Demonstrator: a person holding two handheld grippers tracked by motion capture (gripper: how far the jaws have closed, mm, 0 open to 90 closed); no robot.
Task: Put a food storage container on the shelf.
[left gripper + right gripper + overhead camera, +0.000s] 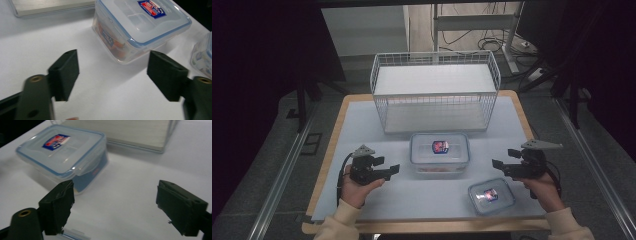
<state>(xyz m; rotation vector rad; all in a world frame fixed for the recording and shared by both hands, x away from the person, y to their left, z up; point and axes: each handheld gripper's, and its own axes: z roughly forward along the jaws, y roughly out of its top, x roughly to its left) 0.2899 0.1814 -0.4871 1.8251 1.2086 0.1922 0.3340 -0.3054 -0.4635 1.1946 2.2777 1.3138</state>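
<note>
We see the left gripper (391,169) with its jaws spread wide, and there is nothing between them. It sits on the left side of the table (362,130), pointing at the big box (439,151), close to it but not touching. In the left gripper view, the two black jaws stand far apart over bare white table, and the big box lies just ahead of them.

We see the right gripper (499,164) with its jaws spread wide too, and it holds nothing. It is on the right side of the table and points left at the big box.

The big box is clear plastic with a blue-edged lid and a red and blue sticker on top. Its lid is on. It sits in the middle of the table, between the two grippers, just in front of the white wire basket (435,90). We can see something orange inside it.

A small box (491,195) like it lies near the right hand (543,187), close to the table's front edge.
</note>
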